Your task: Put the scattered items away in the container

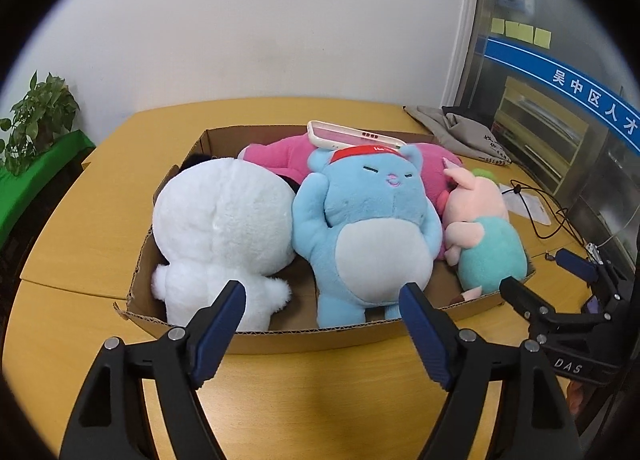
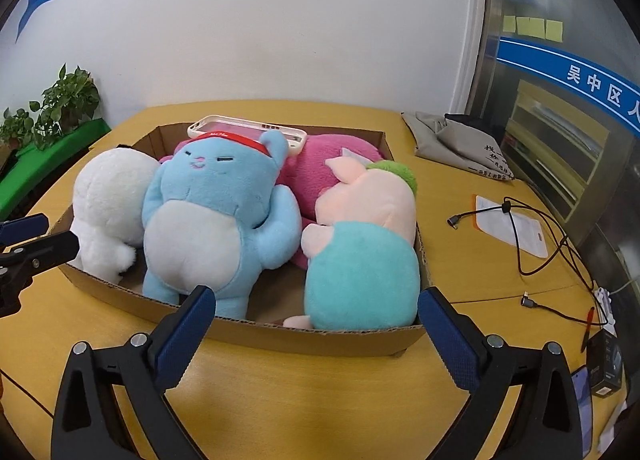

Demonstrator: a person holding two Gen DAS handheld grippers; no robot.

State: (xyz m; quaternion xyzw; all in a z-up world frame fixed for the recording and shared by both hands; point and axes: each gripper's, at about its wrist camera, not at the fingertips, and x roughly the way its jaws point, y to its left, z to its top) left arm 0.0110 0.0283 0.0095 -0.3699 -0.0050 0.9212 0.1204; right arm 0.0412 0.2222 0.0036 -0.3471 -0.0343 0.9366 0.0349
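The cardboard box [image 2: 280, 334] already holds 4 plush toys and a phone case [image 2: 248, 131] — tidying looks finished; left gripper [image 1: 323, 334] and right gripper [image 2: 316, 336] both spread, empty.

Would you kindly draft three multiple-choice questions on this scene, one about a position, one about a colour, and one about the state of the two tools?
1. Where does the phone case lie?
A. On the bare table beside the cables
B. At the far end of the cardboard box, on top of the plush toys
C. Between the fingers of the right tool

2. What colour is the headband on the blue plush?
A. Red
B. Yellow
C. Black

3. How are the left tool and right tool set?
A. Both shut on a toy
B. One open, one shut
C. Both open, holding nothing

Answers:
1 B, it rests behind the blue plush's head on the pink plush.
2 A, the band shows red in both views.
3 C, each tool's fingers stand wide apart short of the box.
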